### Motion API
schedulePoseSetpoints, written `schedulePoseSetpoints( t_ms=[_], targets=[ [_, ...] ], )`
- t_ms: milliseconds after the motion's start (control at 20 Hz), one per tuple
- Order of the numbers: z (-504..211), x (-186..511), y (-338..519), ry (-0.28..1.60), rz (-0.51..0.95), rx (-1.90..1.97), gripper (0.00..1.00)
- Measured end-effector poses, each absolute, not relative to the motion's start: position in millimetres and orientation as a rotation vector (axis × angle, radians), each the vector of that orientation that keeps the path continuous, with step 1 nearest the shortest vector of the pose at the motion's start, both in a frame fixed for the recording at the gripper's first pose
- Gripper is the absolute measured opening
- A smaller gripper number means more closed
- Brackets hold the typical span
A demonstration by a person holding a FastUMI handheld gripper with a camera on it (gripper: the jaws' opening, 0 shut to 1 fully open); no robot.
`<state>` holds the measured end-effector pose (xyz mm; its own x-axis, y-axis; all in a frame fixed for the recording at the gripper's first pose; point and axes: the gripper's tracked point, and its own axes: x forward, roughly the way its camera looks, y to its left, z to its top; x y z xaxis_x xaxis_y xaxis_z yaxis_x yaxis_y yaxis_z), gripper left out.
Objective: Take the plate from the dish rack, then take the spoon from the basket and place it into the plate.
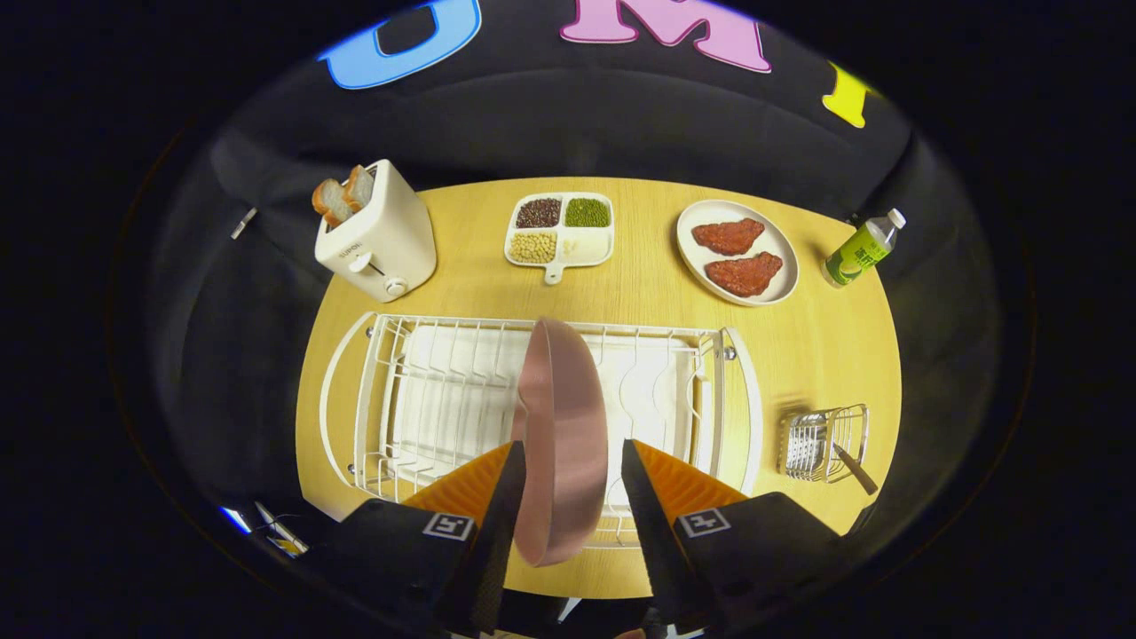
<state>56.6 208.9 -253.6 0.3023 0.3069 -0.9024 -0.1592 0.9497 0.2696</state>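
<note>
Pink plate on edge between the fingers of the gripper, jaws set narrow around it. Left finger tight against the plate's left rim; right finger just beside the plate's right side, a thin gap seeming to show there, so cannot tell whether both press on it. Plate upright, thin edge toward the camera, top rim reaching beyond the fingertips over the middle of the dish rack, lower rim down between the finger bases. Cannot tell whether the plate rests in the rack's slots or hangs just above them.

White wire dish rack lying wide across the near part of the round wooden surface, a white drip tray under its wires. Right of the rack, well apart from the plate, a small wire basket with the spoon leaning out of it, dark handle pointing toward the near right.

Beyond the rack, along the far side of the surface: a cream toaster with two bread slices standing in its slots, a divided white tray of beans and grains, an oval white dish with two reddish pieces of meat, and a green-labelled bottle at the far right.
</note>
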Motion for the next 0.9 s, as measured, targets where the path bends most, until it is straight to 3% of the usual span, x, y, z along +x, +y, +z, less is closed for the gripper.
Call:
schedulePoseSetpoints(
  t_ms=[100,200,250,500,900],
  targets=[
    [-266,52,208,1.294,0.274,0.107,0.62],
    [-274,46,211,1.353,0.253,0.099,0.39],
    [-275,49,210,1.356,0.248,0.086,0.36],
    [-267,57,197,1.326,0.210,0.023,0.27],
    [-255,58,194,1.325,0.184,-0.099,0.27]
  ],
)
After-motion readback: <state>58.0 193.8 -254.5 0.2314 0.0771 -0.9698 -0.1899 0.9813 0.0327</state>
